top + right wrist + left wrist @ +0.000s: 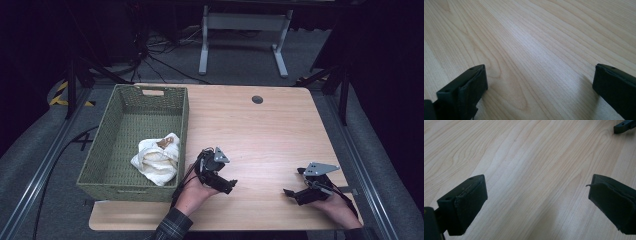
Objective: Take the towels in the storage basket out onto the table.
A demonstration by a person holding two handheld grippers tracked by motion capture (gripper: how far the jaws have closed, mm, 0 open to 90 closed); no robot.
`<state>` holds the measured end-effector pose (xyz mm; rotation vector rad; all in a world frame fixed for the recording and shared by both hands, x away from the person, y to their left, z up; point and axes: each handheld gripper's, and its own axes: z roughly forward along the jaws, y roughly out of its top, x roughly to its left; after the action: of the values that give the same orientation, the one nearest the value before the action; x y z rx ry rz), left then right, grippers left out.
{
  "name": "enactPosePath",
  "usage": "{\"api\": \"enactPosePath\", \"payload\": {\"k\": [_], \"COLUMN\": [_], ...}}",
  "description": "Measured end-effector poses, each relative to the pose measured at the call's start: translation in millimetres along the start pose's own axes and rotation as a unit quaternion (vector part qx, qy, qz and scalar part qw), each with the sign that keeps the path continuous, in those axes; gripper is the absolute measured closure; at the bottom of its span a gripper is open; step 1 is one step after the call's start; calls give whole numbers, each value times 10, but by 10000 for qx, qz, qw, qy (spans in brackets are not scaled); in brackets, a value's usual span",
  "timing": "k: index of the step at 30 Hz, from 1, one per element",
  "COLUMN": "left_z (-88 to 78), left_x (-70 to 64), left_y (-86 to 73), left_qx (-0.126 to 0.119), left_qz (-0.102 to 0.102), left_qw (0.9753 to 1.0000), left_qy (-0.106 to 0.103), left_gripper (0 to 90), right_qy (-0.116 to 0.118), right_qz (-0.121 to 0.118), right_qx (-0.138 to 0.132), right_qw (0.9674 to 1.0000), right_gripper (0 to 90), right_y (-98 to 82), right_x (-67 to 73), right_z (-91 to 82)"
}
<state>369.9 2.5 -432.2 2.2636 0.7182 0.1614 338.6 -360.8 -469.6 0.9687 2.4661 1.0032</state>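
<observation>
— Well, what was on the worktop [260, 130] at that moment?

— Largest first: a green woven basket [100, 165] stood at its left side, and everything else can be placed from it. Inside, toward the near right corner, lay a crumpled cream-white cloth [156, 159], bunched into a loose heap with a brownish patch near its top.

— How would that cloth have handled?

— My judgement: light, soft and limp, not fragile and not slippery. It would sag and trail once lifted. The best hold would have been a raised fold on top of the heap, pinched well in so the fabric did not slide out.

— And the grippers?

— The left gripper [216, 172] sat just beside the basket's near right corner, outside the wall, held in the person's hand. Its fingers [466, 202] stood released, wide apart over bare wood, grasping nothing. The right gripper [310, 187] rested well away from the basket, near the worktop's right edge, its fingers [464, 90] likewise spread and empty.
</observation>
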Motion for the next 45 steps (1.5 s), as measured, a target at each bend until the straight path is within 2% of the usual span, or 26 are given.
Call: {"api": "enactPosePath", "payload": {"k": [9,13,16,22,35,45], "left_z": [-60,-88,-100,-142,-258,-384], "left_x": [-11,-11,-8,3,11,87], "left_y": [81,100,125,165,272,385], "left_qx": [-1,62,47,97,-21,-51], "left_qz": [87,25,96,43,39,100], "left_qw": [9999,9999,9999,9999,10000,9999], "left_qy": [146,93,112,58,-42,-117], "left_gripper": [27,29,29,29,36,39], "right_qy": [9,8,12,9,27,28], "right_qz": [-19,-21,-14,-20,-13,-12], "right_qx": [8,8,12,8,16,16], "right_qw": [10000,10000,10000,10000,10000,10000], "right_gripper": [0,0,0,0,0,0], "right_y": [1,1,1,1,2,2], "right_x": [-5,-5,-4,-6,-7,-7], "right_z": [-1,-1,-2,-1,-2,-2]}}
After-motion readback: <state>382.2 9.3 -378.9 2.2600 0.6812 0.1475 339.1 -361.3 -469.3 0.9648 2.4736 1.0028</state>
